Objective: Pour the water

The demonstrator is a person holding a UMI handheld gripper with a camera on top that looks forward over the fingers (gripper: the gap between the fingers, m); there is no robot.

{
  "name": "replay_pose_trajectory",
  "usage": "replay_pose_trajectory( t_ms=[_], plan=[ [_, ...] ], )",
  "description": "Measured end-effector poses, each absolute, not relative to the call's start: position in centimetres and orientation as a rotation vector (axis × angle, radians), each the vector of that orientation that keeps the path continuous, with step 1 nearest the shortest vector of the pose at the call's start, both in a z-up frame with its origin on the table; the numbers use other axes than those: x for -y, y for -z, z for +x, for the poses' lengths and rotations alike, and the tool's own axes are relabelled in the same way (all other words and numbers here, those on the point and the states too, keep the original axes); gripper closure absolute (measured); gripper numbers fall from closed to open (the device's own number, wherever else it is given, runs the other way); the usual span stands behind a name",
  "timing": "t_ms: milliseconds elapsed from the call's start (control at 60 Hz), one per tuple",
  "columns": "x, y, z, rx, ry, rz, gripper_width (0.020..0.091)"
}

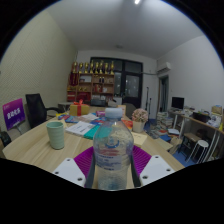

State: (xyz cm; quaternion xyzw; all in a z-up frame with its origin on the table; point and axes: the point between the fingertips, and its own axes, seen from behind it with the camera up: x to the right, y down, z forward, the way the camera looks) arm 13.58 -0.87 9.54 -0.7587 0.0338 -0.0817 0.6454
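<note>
Water bottle [113, 150] upright between the fingers [112, 165], clear plastic, blue cap on top, pale label round the middle. Magenta pads [84, 160] sit close against the bottle on both sides; looks gripped, fingers closed to about bottle width, though actual contact at the pads is hard to confirm. Bottle's long axis runs vertical, crosswise to the fingers' forward reach, and whether its base rests on the bench [40, 150] or rides above it is hidden. Green cup [56, 134] stands on the bench off to the left of the bottle and a little beyond it, near but apart, mouth up. Likely the pour target; judgement only. Reaching it means carrying the bottle leftward, then tipping the neck toward the cup. Gripper held level, pointing across the bench toward clutter of books and boxes [85, 125] mid-bench.
</note>
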Motion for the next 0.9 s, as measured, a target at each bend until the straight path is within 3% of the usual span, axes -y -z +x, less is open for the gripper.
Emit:
replay_pose_trajectory(
  t_ms=[133, 267, 433, 517, 533, 617, 633, 667, 700, 717, 900],
  plan=[
    [0.7, -9.8, 13.1, -0.108, 0.194, -1.752, 0.0547],
    [0.0, -9.7, 13.3, -0.234, 0.133, -1.858, 0.0627],
    [-3.5, -16.7, 13.9, -0.094, 0.359, -1.868, 0.0652],
    [-6.5, -21.8, 12.9, 0.136, 0.562, -1.826, 0.0652],
    [-6.3, -24.1, 13.2, 0.201, 0.596, -1.826, 0.0650],
    [-9.9, -24.8, 9.1, 0.467, 0.758, -1.778, 0.0655],
    [-9.4, -26.0, 8.9, 0.547, 0.790, -1.782, 0.0654],
    [-11.2, -24.6, 7.3, 0.653, 0.881, -1.760, 0.0655],
    [-10.6, -26.3, 7.4, 0.772, 0.956, -1.731, 0.0653],
    [-12.3, -24.4, 6.7, 0.814, 1.001, -1.701, 0.0654],
    [-15.9, -22.0, 2.8, 1.457, 1.477, -1.354, 0.0651]
  ],
)
